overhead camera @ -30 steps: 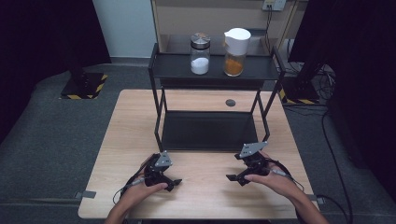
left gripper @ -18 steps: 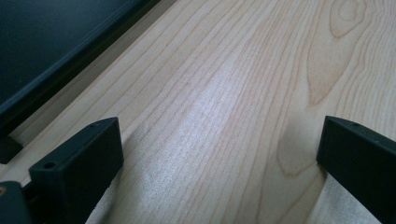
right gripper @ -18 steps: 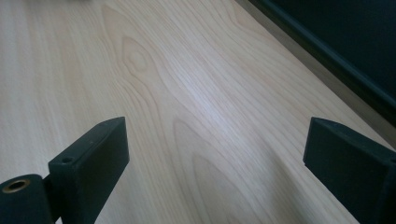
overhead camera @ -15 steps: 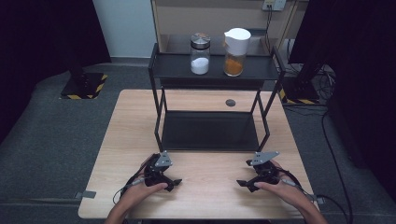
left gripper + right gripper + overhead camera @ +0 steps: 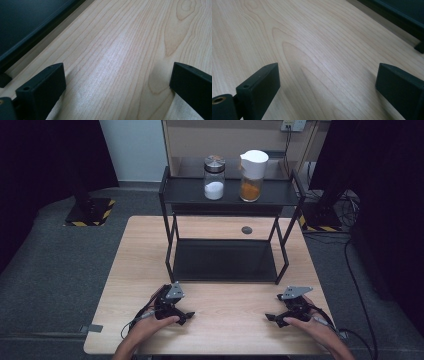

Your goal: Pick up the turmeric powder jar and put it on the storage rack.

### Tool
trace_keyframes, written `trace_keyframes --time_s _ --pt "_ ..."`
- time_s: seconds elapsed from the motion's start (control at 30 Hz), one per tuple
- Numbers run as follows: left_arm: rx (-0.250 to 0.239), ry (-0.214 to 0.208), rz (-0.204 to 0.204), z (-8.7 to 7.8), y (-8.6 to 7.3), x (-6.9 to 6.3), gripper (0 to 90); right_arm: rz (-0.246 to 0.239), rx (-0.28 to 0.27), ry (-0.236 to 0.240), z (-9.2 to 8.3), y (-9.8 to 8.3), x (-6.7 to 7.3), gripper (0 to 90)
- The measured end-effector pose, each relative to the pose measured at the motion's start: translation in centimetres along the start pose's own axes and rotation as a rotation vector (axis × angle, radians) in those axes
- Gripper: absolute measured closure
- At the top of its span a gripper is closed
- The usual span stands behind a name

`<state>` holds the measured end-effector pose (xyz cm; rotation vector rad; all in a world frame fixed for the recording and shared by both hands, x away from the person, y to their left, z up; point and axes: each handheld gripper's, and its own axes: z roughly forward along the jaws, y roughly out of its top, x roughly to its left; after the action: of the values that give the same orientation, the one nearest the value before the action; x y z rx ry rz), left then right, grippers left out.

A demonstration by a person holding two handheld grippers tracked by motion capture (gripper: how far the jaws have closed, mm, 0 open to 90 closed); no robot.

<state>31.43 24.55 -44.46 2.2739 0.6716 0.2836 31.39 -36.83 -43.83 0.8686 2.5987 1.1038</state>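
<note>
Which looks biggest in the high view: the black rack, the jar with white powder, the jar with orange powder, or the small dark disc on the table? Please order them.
1. black rack
2. jar with orange powder and jar with white powder: nearly alike, so I do not rank them
3. small dark disc

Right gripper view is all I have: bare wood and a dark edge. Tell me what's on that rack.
Observer: Two jars stand on the top shelf of the rack: a white-powder jar and, to its right, an orange-powder jar with a white lid.
Operator: Report the left gripper.
Observer: The left gripper is open with nothing between its jaws. It is near the front edge of the table, to the left of the right gripper.
Operator: Name anything else on the table.
Observer: A small dark disc lies on the wood just beyond the rack's lower shelf.
</note>
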Motion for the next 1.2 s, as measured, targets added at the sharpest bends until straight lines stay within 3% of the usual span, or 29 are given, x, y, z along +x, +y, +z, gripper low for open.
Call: trace_keyframes --time_s 0.47,1.2 --pt "0.000 0.000 0.000 0.0 0.0 0.0 0.0 0.028 -0.037 -0.090 -0.5 -1.3 -0.2 5.5" --pt "0.000 0.000 0.000 0.0 0.0 0.0 0.0 0.038 -0.033 -0.125 0.0 -1.3 0.0 3.4"
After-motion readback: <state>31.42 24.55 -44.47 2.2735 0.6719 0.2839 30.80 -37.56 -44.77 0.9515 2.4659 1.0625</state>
